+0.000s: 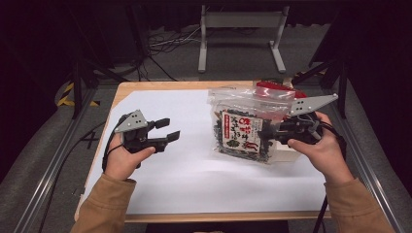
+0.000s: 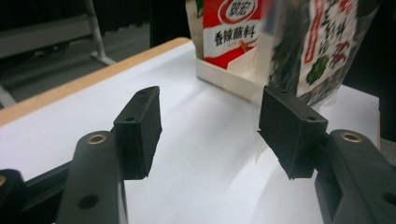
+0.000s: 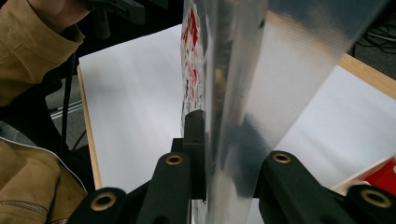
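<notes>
We see the right gripper (image 1: 270, 135) clamped on a clear plastic bag (image 1: 243, 127) of dark snacks, pads pressing its right edge from both sides. In the right gripper view the bag (image 3: 243, 84) rises edge-on between the two black jaws, its film glossy and its printed label (image 3: 190, 56) showing red on the far side. The bag stands upright on the right half of the white sheet (image 1: 194, 160) that covers the wooden table (image 1: 160, 86), just in front of a low white box (image 1: 291, 154) and a red packet (image 1: 277, 90). Over on the left, the left gripper (image 1: 166, 129) hangs above bare paper, well apart from the bag. Its jaws stand parted with nothing between them; in its own view the left gripper (image 2: 209, 126) looks toward the red packet (image 2: 231, 28) and the bag (image 2: 322, 46) beyond. A tan sleeve (image 1: 104, 206) comes in at the bottom.
</notes>
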A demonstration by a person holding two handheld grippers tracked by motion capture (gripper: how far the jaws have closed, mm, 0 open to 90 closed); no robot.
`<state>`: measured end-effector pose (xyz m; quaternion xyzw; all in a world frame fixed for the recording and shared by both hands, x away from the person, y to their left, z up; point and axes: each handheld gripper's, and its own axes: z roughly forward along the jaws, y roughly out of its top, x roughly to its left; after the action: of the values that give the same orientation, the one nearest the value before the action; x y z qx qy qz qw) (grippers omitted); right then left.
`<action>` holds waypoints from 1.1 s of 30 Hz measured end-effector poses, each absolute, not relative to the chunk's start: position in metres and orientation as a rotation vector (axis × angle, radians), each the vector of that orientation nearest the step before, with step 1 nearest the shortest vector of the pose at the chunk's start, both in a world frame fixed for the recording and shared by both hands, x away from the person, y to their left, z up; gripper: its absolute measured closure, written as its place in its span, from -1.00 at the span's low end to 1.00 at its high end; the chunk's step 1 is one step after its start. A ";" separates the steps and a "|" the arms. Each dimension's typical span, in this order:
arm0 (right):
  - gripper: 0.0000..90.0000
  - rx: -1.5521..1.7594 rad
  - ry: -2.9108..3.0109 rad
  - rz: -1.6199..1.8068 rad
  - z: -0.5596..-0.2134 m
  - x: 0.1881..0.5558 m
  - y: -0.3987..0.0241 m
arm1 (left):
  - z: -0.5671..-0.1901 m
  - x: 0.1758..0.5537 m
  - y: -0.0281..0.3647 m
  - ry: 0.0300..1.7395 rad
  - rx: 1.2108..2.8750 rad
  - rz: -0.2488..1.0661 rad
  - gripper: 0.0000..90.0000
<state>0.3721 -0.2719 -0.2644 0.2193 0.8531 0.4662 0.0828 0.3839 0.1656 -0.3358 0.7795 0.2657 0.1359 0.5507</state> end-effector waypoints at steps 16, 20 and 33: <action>0.73 0.674 2.481 1.379 -0.243 0.371 -0.291 | -0.357 0.396 0.183 0.687 1.844 0.276 -0.18; 0.72 0.674 2.455 1.376 -0.237 0.370 -0.296 | -0.360 0.397 0.186 0.705 1.845 0.278 -0.22; 0.72 0.680 2.390 1.348 -0.217 0.372 -0.310 | -0.370 0.402 0.198 0.752 1.847 0.292 -0.28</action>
<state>0.3724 -0.3096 -0.2173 0.2377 0.8350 0.4710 0.1564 0.4015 0.1984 -0.3702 0.7748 0.3157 0.1226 0.5338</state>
